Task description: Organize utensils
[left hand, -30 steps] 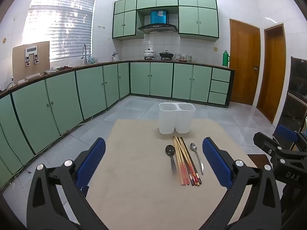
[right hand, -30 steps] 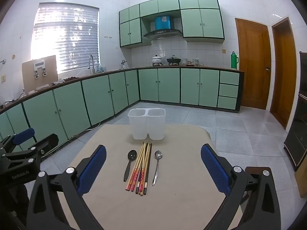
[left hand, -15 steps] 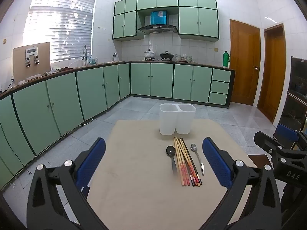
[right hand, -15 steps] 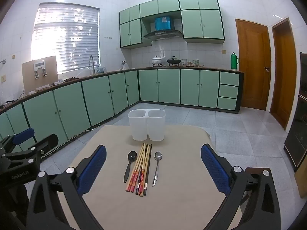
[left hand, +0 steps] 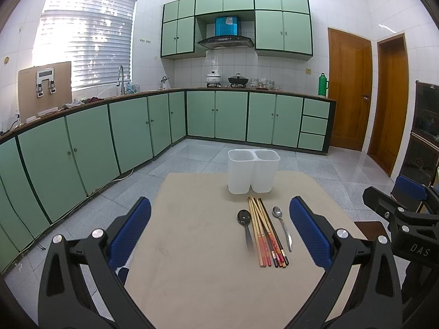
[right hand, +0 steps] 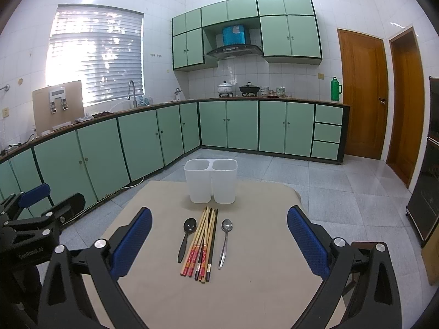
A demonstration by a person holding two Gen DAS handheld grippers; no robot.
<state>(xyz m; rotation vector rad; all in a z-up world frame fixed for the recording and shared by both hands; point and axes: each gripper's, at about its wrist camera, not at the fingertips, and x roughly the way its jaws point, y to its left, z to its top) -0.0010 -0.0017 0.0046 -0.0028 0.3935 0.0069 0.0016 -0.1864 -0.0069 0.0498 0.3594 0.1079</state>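
A beige counter (right hand: 247, 296) carries a white two-compartment holder (right hand: 210, 183) at its far edge, then a black spoon (right hand: 186, 237), bundled chopsticks (right hand: 203, 242) and a steel spoon (right hand: 225, 242) side by side.

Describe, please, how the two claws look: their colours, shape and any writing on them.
Both the left claw and the right claw have a black plastic frame with triangular cut-outs and silver bolts. Each finger carries a textured blue pad. White lettering marks the bodies: "DAS" on the right one, "GenRobot.AI" on the left. No cables or sleeves show.
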